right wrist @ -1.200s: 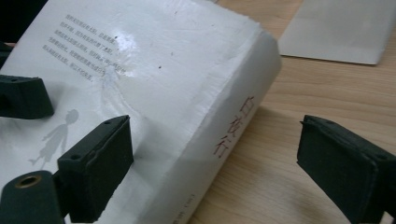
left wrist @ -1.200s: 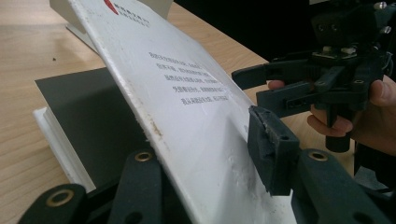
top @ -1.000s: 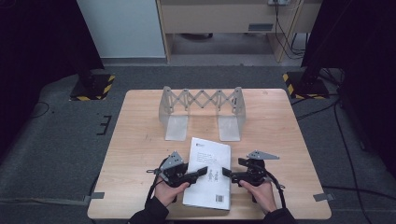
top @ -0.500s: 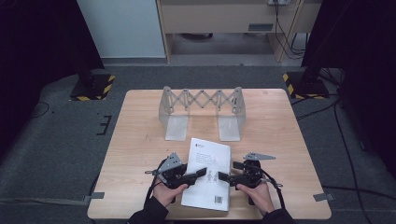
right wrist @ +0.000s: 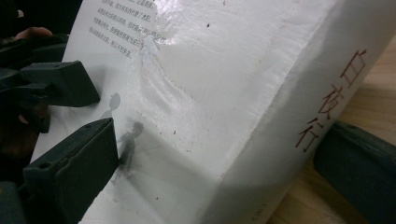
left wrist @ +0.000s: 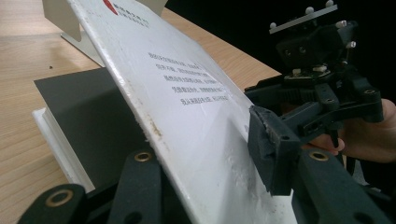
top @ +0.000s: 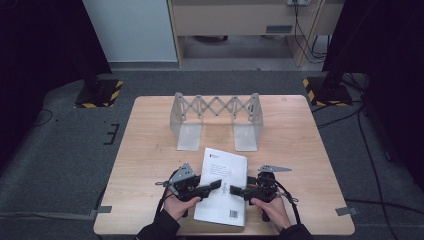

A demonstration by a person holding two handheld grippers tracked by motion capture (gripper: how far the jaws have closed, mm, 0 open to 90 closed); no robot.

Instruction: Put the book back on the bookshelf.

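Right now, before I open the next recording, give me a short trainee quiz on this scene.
1. True or false: the book lies on the rack.
2. What is the left gripper shut on? A: the book's cover. B: the rack. C: a pen.
3. What colour is the lettering on the spine?

Key
1. False: it lies on the table, nearer the person than the rack.
2. A: the cover is lifted off the pages and pinched between the jaws.
3. Red.
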